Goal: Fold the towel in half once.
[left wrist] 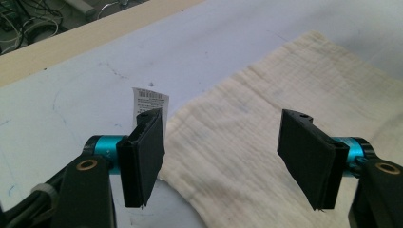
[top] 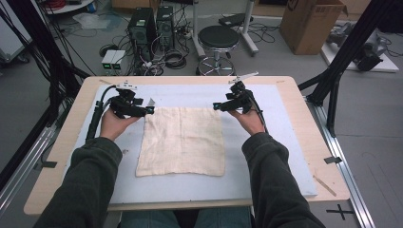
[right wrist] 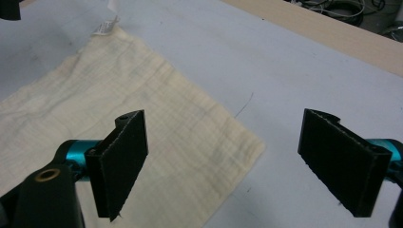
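Observation:
A cream square cloth point(top: 183, 140) lies flat on the pale mat point(top: 271, 175), with a small white label point(top: 150, 102) at its far left corner. My left gripper point(top: 150, 110) hovers at that corner, and in the left gripper view its jaws point(left wrist: 223, 137) stand open just above the cloth point(left wrist: 266, 90), the label point(left wrist: 151, 100) behind the left jaw. My right gripper point(top: 216, 106) is at the far right corner. Its jaws point(right wrist: 223, 142) are open over the cloth's corner point(right wrist: 252, 142), with nothing pinched.
The mat covers a wooden table point(top: 59, 156) whose rim runs all round. Beyond the far edge stand a black stool point(top: 218, 38), computer towers point(top: 152, 26) with cables and a cardboard box point(top: 309, 23). Black frame posts point(top: 342, 66) rise at the right.

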